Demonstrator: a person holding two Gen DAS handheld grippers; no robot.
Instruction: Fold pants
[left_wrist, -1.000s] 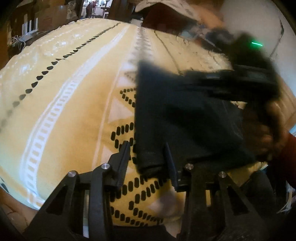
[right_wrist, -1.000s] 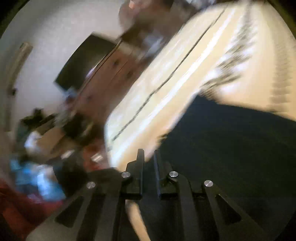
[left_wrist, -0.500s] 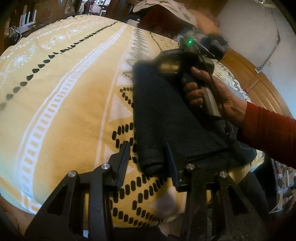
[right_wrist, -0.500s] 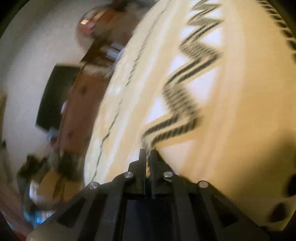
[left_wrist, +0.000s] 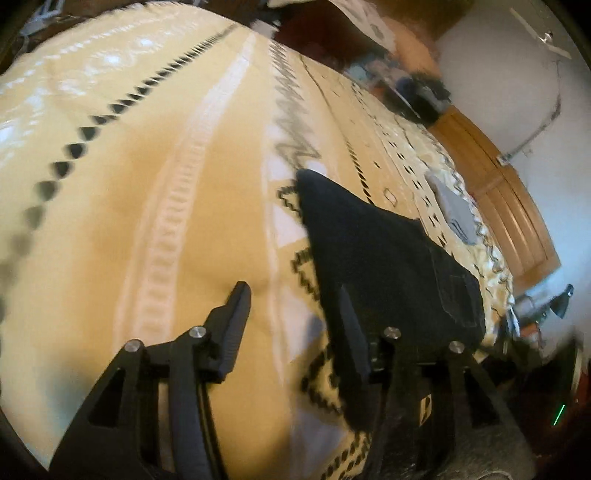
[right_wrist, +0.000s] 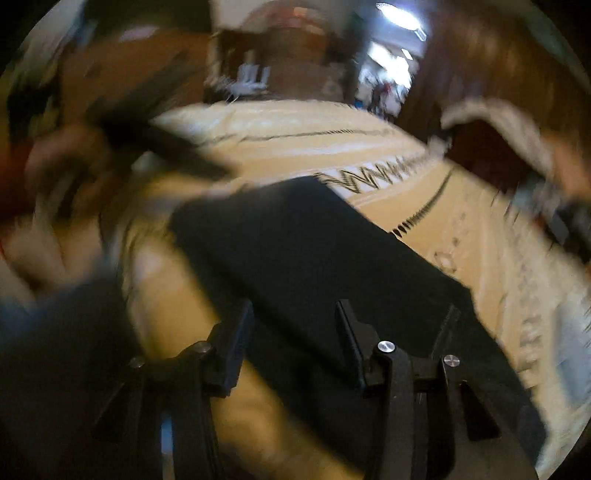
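The pants (left_wrist: 388, 258) are lying as a compact dark bundle on the yellow patterned bedspread (left_wrist: 122, 192), so the folding is looking close to finished: the fabric is sitting in stacked layers with a fairly straight outer edge, and no loose leg is trailing out that either view shows. What is probably remaining is a last smoothing or squaring of the stack, though the right wrist view is heavily blurred and is hiding any wrinkles.

In the left wrist view the bundle is occupying the 3 o'clock side of the frame, running from near the centre down toward 5 o'clock, with a sewn patch pocket (left_wrist: 456, 295) showing on its upper face. The left gripper (left_wrist: 291, 314) is hovering with its jaws spread wide and nothing between them; its right finger is overlapping the bundle's near edge in the picture, while the left finger is standing over bare bedspread.

In the right wrist view the pants (right_wrist: 295, 251) are filling the centre and stretching toward 5 o'clock. The right gripper (right_wrist: 293, 332) is likewise standing wide apart and holding nothing, its fingers poised just above the dark cloth. A grey folded item (left_wrist: 454, 210) is resting well apart at 3 o'clock.
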